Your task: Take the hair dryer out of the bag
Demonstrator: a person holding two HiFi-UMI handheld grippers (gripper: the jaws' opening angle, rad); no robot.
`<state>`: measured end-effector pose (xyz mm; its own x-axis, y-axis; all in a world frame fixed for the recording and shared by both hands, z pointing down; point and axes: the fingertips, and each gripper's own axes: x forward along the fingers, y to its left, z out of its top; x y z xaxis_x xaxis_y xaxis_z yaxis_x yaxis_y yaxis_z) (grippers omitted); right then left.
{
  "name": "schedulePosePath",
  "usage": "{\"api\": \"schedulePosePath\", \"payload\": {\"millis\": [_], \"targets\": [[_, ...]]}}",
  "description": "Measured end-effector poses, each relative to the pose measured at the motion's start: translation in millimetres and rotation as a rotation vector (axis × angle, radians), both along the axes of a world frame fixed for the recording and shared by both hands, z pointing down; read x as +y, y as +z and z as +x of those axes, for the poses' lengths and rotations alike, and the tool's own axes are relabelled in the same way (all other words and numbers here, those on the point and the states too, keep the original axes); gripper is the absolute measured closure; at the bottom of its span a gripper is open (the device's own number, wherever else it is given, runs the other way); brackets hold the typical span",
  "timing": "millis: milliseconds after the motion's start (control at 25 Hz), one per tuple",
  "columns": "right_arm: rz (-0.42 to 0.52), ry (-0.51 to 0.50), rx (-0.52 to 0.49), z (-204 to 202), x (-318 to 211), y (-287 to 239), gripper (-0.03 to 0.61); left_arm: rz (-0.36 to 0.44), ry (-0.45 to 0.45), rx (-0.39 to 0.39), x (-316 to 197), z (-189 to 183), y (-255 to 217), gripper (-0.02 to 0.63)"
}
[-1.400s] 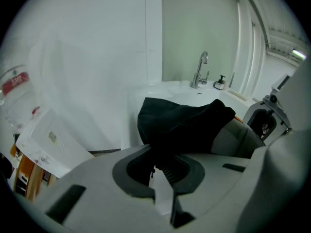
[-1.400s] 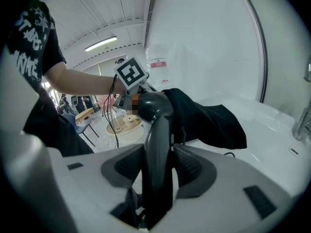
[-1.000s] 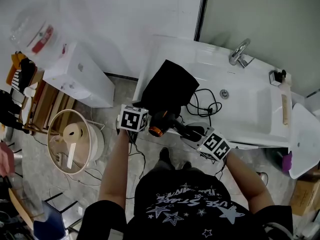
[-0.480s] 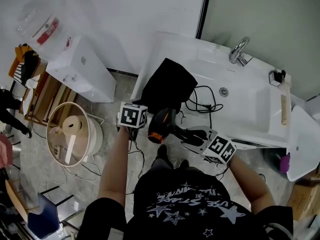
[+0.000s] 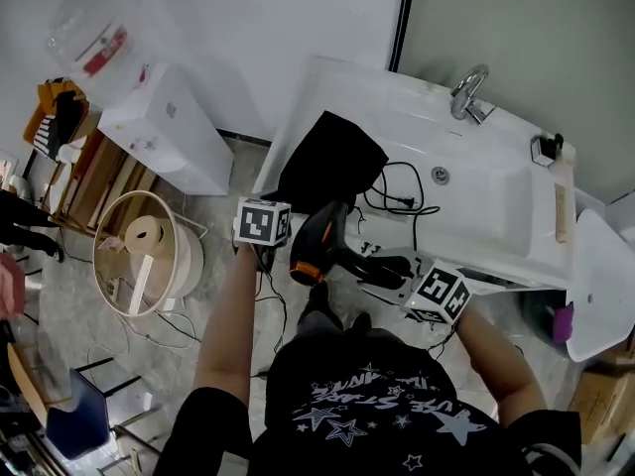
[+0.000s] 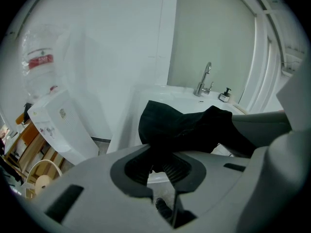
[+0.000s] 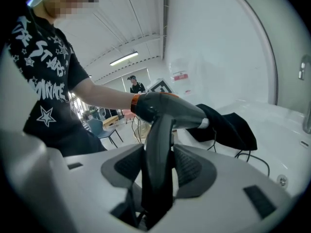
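The black bag [image 5: 332, 162] lies slumped on the left end of the white sink counter [image 5: 496, 236]; in the left gripper view the bag [image 6: 184, 125] fills the middle. My left gripper [image 5: 281, 206] sits at the bag's near corner. Its jaws [image 6: 158, 168] have just been opening a little, and a fold of the black cloth still hangs pinched between the pads. The dark hair dryer [image 5: 316, 236], with an orange rear ring, is out of the bag in front of the counter. My right gripper [image 5: 372, 264] is shut on the dryer's handle [image 7: 158, 149], barrel [image 7: 170, 108] up.
A black cord [image 5: 397, 191] coils on the counter beside the bag. The faucet [image 5: 468, 95] and a soap bottle [image 5: 546, 152] stand at the back right. A water dispenser [image 5: 159, 137] and a round wire basket [image 5: 144, 266] stand on the floor at the left.
The right gripper has drawn the hair dryer back and upward, away from the bag, and the barrel stands steeper. The left gripper has shifted slightly with the bag's corner.
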<state>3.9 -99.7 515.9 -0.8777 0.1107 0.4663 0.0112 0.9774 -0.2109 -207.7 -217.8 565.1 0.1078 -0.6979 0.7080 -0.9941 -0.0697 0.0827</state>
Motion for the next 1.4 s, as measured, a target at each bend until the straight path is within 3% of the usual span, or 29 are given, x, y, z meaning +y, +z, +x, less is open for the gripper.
{"api": "schedulePosePath", "payload": {"millis": [480,840,1040,1400], "targets": [[-0.026,-0.011,-0.095,33.7,21.8,-20.2,0.385,0.021,-0.055,0.031,39.6,30.6,3.3,0.46],[-0.01,0.008,-0.109,41.9,35.6,-25.4,0.385,0.06,-0.03,0.075,70.6,66.6,-2.7,0.459],[-0.003,0.024,-0.113,33.4,51.6,-26.8,0.385,0.083,-0.03,0.109,97.7,66.4,-5.0,0.46],[-0.001,0.151,-0.169,19.2,80.0,-44.3,0.385,0.135,0.022,0.191,170.5,66.6,-24.9,0.477]]}}
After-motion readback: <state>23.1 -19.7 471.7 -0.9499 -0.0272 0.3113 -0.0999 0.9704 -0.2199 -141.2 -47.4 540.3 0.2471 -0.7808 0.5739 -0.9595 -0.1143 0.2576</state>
